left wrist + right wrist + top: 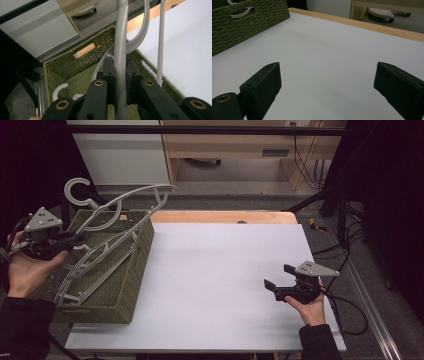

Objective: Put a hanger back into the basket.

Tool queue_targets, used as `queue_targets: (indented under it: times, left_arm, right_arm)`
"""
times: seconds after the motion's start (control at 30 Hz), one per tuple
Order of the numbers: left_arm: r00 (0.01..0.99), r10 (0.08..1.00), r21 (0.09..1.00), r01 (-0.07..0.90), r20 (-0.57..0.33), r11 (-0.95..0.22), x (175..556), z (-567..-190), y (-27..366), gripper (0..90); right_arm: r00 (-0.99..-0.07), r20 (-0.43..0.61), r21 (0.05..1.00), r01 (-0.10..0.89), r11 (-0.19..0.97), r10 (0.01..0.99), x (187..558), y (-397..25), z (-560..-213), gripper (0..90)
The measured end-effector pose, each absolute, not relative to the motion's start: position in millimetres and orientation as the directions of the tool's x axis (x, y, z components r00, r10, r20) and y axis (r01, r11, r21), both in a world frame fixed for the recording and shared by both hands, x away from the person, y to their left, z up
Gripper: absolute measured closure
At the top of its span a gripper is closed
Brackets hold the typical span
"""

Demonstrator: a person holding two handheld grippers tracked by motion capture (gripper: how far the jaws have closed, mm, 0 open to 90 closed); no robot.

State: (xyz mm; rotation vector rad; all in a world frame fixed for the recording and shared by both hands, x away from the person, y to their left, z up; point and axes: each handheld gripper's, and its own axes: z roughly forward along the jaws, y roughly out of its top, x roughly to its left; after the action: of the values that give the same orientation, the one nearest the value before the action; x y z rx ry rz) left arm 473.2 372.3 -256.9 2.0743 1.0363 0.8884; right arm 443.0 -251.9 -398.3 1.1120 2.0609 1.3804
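left gripper [75, 240]: clenched on a grey hanger [120, 202], the jaws pinching one of its bars from both sides, as the left gripper view shows with the bar [120, 62] running straight up between the pads.
grey hanger: lifted at a slant out of the basket, its hook [75, 187] up beyond the claw, its far shoulder reaching past the basket's rim toward the table's back edge.
basket [130, 285]: green woven, directly under and in front of the left claw, on the table's left end; more grey hangers [85, 270] lie inside it, below the held one.
table [220, 270]: white top between the two claws, wooden strip along the back.
right gripper [280, 280]: released, jaws spread wide with nothing between them, low over the white top, well apart from the basket, which sits far ahead of it to its left [242, 22].
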Motion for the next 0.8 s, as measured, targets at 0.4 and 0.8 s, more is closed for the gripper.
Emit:
queue_targets:
  times: [0.4, 0.8]
  left_arm:
    - [0.421, 0.859, 0.726, 0.488, 0.29, -0.484, 480.5, -289.0, 412.9, 81.8]
    - [0.38, 0.891, 0.725, 0.536, 0.251, -0.433, 482.6, -311.0, 447.5, 81.7]
  right_arm:
    - [-0.595, 0.08, 0.9, 0.388, 0.199, 0.799, 443.2, -251.3, -399.2, 7.4]
    - [-0.593, 0.083, 0.901, 0.389, 0.194, 0.801, 443.1, -251.2, -399.0, 7.2]
